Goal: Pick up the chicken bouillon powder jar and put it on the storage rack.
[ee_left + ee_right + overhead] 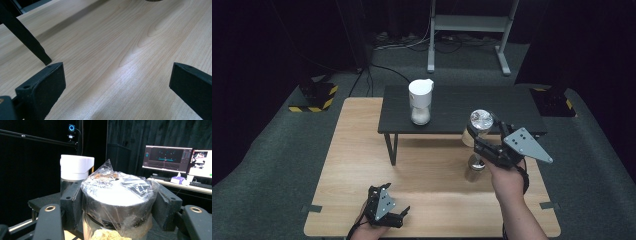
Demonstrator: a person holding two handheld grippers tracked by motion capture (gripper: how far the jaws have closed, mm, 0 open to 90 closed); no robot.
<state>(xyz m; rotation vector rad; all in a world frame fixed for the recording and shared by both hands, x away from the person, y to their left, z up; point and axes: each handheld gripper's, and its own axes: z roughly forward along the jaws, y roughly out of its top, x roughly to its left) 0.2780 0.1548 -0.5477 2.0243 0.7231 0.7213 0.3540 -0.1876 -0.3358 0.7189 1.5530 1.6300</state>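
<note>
Table: light wood top, the largest item; carries all the rest.
Shelf: low black riser on thin black legs, standing on the far half of the table; one leg foot shows in the left gripper view.
White-lidded jar: clear body with pale contents in the bottom and a tall white cap; upright on the left part of the shelf. Seen behind and left of the held jar in the right gripper view.
Held jar: clear jar with a silver-grey lid wrapped in crinkled plastic film and tan granular contents below the lid. Lifted off the table, at the shelf's front right edge, well apart from the white-lidded jar.
Metal piece: small silvery upright item on the table, directly under the right gripper; its kind cannot be told.
Right gripper: raised in the person's right hand, grey plate on top; jaws pressed against both sides of the held jar just at its lid, pinching it.
Left gripper: low at the near edge of the table in the left hand; jaws spread wide with bare wood between them, touching nothing.
</note>
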